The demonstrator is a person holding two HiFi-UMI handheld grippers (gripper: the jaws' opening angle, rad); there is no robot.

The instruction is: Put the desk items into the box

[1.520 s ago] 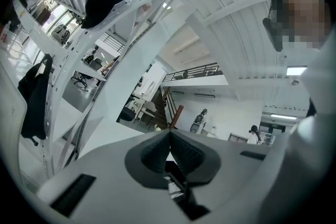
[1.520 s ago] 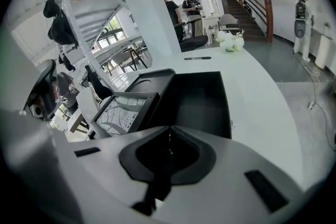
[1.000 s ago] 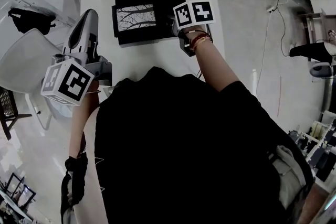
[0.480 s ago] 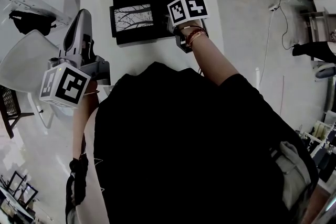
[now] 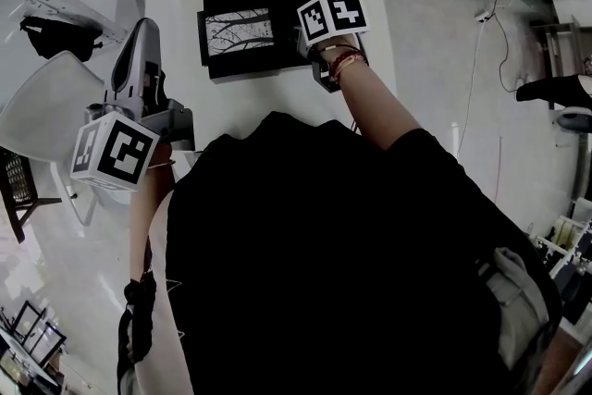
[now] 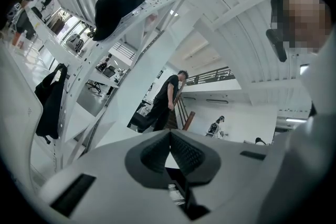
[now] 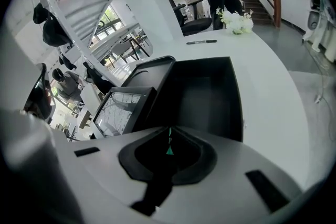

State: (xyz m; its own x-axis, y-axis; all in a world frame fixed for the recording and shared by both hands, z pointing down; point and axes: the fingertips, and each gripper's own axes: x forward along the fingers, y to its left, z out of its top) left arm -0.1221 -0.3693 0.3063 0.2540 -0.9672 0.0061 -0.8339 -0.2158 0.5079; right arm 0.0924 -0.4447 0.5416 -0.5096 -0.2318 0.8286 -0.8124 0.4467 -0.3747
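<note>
Right gripper view: right tool [image 7: 169, 132], jaws together, beside box [image 7: 206, 93].

Open black box [image 5: 289, 9] on desk [image 5: 268, 102], framed picture [image 5: 239, 28] just beside, pen [image 7: 201, 42] beyond

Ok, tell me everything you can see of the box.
The box is black, rectangular and open-topped, with straight matte walls, maybe card. It stands upright on the white table. What shows of its inside looks bare, though the near floor is hidden. Its lid lies flat against its left wall, with a frame on it. The right gripper hovers at its near wall, apparently not touching.
</note>
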